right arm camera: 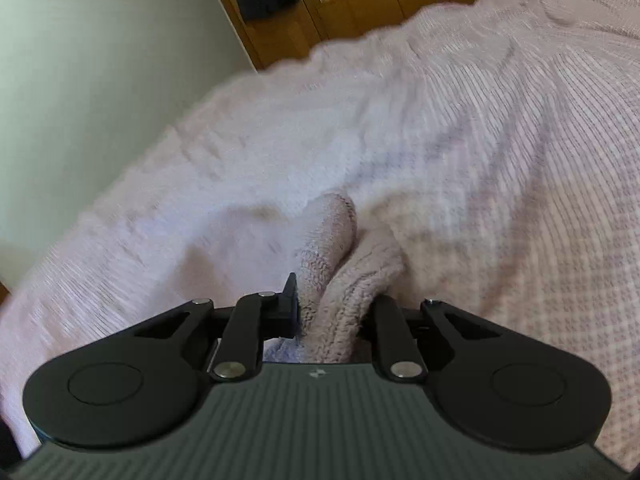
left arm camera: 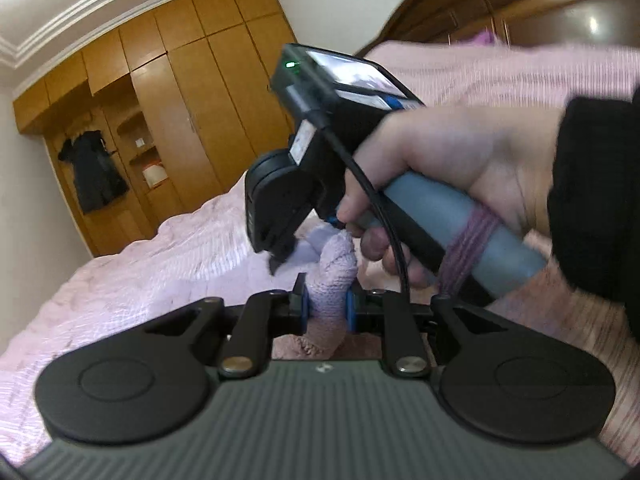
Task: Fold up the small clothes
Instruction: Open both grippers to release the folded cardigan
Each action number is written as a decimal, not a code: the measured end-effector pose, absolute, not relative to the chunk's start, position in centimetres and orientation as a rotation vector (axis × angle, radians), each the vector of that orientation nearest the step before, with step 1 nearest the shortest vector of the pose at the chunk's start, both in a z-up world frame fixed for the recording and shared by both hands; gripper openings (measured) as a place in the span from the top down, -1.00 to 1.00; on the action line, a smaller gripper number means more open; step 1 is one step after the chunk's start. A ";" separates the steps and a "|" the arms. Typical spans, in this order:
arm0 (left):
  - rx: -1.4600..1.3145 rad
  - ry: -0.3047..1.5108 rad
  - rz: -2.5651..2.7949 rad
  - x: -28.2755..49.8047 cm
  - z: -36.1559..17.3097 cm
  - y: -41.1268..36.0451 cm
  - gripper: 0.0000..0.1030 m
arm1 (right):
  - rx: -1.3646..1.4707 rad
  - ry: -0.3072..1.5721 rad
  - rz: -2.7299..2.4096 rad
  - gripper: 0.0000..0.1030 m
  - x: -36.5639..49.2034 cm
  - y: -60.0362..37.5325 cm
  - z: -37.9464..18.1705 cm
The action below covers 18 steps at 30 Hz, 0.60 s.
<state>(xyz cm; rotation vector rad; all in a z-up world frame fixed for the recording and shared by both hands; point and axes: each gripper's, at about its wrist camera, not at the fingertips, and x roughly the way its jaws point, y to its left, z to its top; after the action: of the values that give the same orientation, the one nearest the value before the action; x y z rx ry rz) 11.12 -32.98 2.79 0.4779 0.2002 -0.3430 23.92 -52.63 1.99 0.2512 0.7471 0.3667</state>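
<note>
Fingers [left arm camera: 301, 300] of left gripper [left arm camera: 327, 304] pinch pink sock [left arm camera: 334, 276], lifted above bedspread [left arm camera: 140, 280]. Right gripper [right arm camera: 334, 308] clamps same sock [right arm camera: 344, 264], its free end resting on bedspread [right arm camera: 440, 120]. Bed edge far left by wall [right arm camera: 80, 80]; open bedspread rightward.

Fuzzy pale pink garment [right arm camera: 340, 264], pink waffle-textured bedspread [right arm camera: 500, 140], honey-brown wardrobe [left arm camera: 192, 100]

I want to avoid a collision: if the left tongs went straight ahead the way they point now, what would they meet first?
Most likely the right tongs held by the right hand, just beyond the pink fluffy cloth that the left tongs already grip. Depth is unclear in this fisheye view.
</note>
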 end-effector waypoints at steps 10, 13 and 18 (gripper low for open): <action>-0.170 0.296 -0.671 10.7 7.0 -21.5 -0.13 | 0.188 0.627 -0.065 -0.23 20.3 -53.7 5.9; -0.204 0.245 -0.599 8.9 8.1 -16.5 -0.14 | 0.058 0.590 -0.138 -0.23 17.5 -51.9 7.7; 0.073 0.191 -0.330 6.8 4.0 -11.8 -0.17 | 0.326 0.603 -0.092 -0.23 11.9 -48.9 8.0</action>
<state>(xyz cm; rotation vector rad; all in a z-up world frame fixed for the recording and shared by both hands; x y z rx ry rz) 6.84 -11.76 4.05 0.0725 0.1914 -0.3301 11.85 -48.86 7.96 0.3262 0.6033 -0.0917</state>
